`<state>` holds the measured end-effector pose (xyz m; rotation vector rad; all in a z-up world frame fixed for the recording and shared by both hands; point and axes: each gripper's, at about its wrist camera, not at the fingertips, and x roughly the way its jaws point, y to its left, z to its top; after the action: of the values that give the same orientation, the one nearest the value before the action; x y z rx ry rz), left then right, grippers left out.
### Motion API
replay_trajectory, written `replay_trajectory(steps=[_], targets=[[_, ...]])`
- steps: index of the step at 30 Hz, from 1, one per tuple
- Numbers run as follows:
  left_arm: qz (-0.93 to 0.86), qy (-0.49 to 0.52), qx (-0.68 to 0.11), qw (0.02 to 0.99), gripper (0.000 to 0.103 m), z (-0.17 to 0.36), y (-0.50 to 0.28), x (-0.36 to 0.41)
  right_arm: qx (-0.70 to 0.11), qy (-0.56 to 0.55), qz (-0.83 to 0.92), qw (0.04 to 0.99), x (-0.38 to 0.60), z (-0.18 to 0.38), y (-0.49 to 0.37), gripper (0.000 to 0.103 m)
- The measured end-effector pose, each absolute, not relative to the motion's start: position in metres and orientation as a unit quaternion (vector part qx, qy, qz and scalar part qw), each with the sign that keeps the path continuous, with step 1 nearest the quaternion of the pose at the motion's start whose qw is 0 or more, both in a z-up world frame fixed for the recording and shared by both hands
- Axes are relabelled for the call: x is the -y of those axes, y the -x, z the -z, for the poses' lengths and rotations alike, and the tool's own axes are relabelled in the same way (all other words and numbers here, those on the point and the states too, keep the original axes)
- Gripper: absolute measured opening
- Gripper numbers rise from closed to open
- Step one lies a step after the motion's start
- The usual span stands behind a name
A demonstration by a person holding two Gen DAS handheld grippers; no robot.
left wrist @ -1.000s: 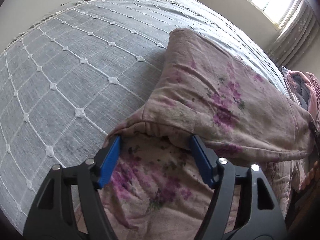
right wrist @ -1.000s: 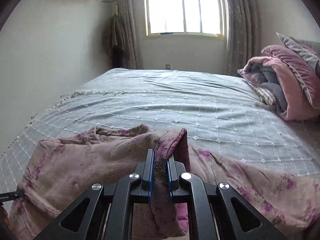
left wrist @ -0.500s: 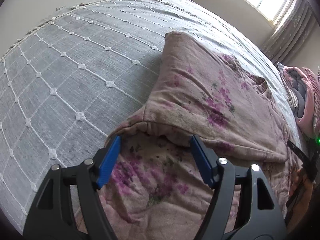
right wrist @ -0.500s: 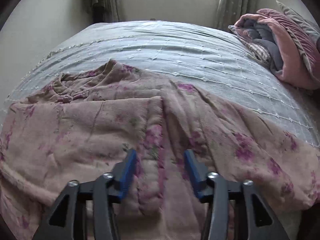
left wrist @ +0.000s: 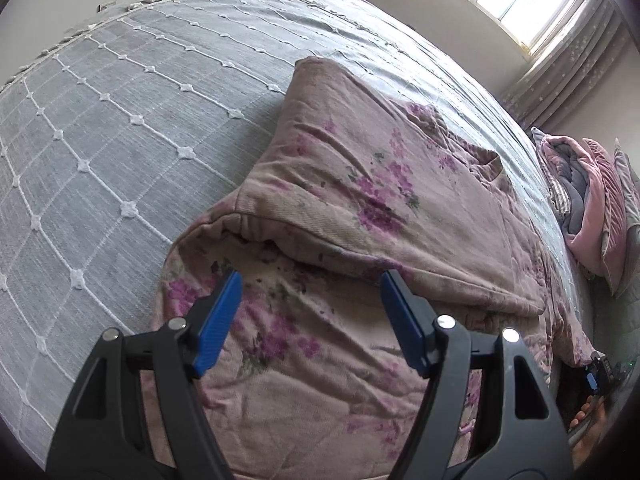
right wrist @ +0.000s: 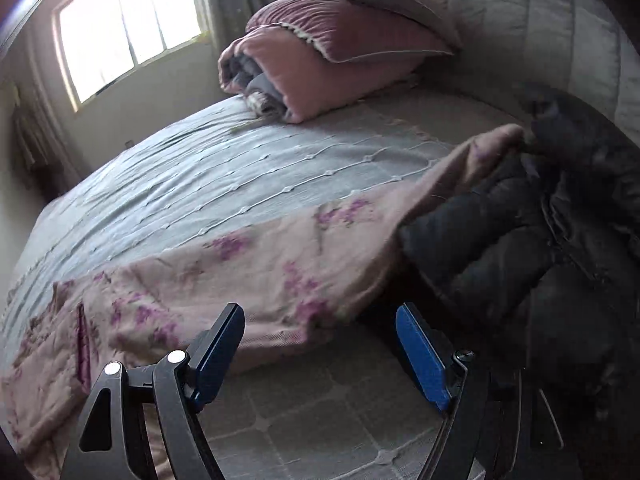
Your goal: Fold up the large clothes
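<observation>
Right wrist view takes in the widest stretch: the bed with its grey tufted coverlet runs far toward the window, a rolled pink quilt and pillow stacked at its far right, and the pink floral padded garment lies as a long band across the near side, its long axis running left to right. At its right end a sleeve-like tip lifts against a dark padded coat, which lies partly over that end. The right claw hangs released, its jaws having just been opening, nothing between them; the garment's near hem sits just beyond the left pad, while bare coverlet shows under the gap. So the unfolded right end lies far and to the right of this claw, and by my judgement the right hand is the nearer one for bringing it over. Left wrist view shows what the other cannot: the left end already doubled over, a folded flap lying on the lower layer, its edge just beyond the left claw, which is also released and holds nothing, floral cloth visible beneath the gap. Whether those pads touch the cloth I cannot tell. Far right in this view a small part of the other claw and some fingers peek in.
</observation>
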<state>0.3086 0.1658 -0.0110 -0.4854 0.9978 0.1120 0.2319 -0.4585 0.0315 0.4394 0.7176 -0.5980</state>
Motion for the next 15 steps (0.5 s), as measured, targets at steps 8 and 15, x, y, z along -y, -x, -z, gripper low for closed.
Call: replay_trajectory(steps=[8, 15], targets=[[-0.063, 0.238, -0.474, 0.846, 0.072, 0.015, -0.309, -0.177, -0.337, -0.304, 0.354, 0.818, 0.515, 0.012, -0.26, 0.032], [-0.066, 0.276, -0.465, 0.839, 0.072, 0.013, -0.307, -0.2, -0.259, -0.228, 0.338, 0.875, 0.475, -0.091, -0.287, 0.013]])
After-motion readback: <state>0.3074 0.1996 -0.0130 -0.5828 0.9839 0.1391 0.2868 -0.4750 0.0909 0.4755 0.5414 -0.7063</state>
